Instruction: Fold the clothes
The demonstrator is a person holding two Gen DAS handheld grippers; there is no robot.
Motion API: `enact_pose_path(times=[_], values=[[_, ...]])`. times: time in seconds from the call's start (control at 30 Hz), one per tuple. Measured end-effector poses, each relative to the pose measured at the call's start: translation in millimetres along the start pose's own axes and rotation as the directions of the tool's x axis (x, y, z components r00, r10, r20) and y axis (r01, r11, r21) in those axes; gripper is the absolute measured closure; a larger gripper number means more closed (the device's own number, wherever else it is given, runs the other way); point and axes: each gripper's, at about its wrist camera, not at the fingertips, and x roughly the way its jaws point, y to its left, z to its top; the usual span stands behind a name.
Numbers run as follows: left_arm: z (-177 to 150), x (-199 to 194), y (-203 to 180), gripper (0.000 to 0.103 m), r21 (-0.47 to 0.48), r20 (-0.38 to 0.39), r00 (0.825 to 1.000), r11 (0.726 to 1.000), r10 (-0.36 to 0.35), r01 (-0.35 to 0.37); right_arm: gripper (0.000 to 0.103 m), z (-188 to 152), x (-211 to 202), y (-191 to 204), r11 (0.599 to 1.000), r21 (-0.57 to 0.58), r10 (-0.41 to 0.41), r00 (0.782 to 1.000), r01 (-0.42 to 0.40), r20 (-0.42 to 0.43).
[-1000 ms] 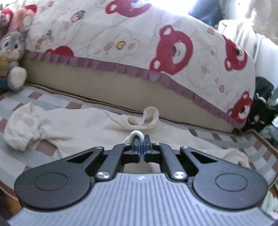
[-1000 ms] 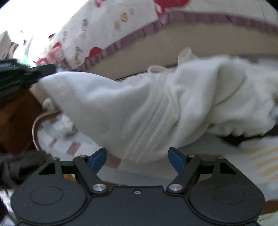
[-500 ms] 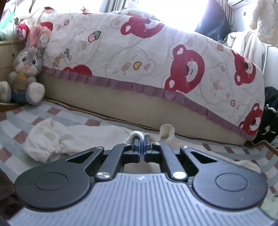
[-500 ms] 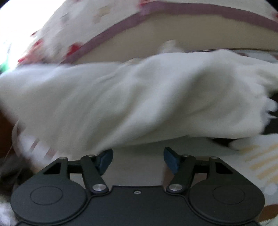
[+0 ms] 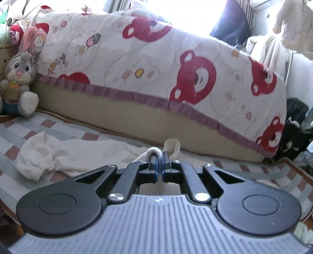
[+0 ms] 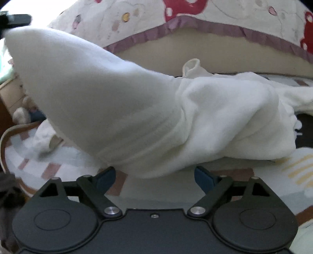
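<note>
A cream fleece garment (image 5: 88,154) lies spread on the checked bed sheet (image 5: 23,125), one gathered sleeve cuff (image 5: 33,162) toward the left. My left gripper (image 5: 160,158) is shut on a fold of its edge and holds that corner lifted. In the right wrist view the raised garment (image 6: 137,117) slopes up to the left gripper (image 6: 15,18) at the top left. Low in that view, my right gripper (image 6: 154,175) has its jaws opening wide. The cloth's lowest fold hangs just between the blue pads (image 6: 105,175), which do not press on it.
A rolled quilt with red bears (image 5: 156,68) runs along the back of the bed. A grey plush rabbit (image 5: 18,78) sits at the far left. Dark clothes (image 5: 297,127) are piled at the right. A yellow-striped cloth (image 6: 297,168) lies under the garment's right end.
The left gripper has risen with the pinched fold, so the garment lies lower in its view. The right gripper has shifted sideways under the lifted cloth, and its jaws narrowed, then spread wider.
</note>
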Motion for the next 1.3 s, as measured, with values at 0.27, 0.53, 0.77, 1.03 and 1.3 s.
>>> enact_pose_path(times=[0.27, 0.53, 0.77, 1.03, 1.3], values=[[13.2, -8.0, 16.3, 0.1, -0.033, 0.058, 0.998, 0.999, 0.025, -0.023, 0.024, 37.4, -11.9, -13.5, 1.0, -0.024, 0.017, 0.982, -0.012, 0.189], [3.1, -0.8, 19.1, 0.1, -0.03, 0.023, 0.999, 0.999, 0.037, -0.036, 0.083, 68.9, -25.7, -27.5, 0.977, -0.213, 0.085, 0.962, -0.028, 0.261], [-0.1, 16.3, 18.0, 0.1, 0.032, -0.007, 0.997, 0.996, 0.083, -0.083, 0.075, 105.3, -47.0, -35.1, 0.927, -0.361, 0.005, 0.957, 0.105, 0.292], [-13.3, 36.9, 40.1, 0.1, 0.039, -0.017, 0.988, 0.987, 0.154, -0.153, 0.087, 111.1, 29.4, -116.9, 0.887, -0.311, -0.337, 0.939, 0.341, 0.069], [-31.1, 50.2, 58.5, 0.1, 0.019, -0.075, 0.968, 0.971, 0.238, -0.237, 0.072, 75.0, -22.0, -150.0, 0.987, -0.14, -0.088, 0.994, 0.079, -0.064]])
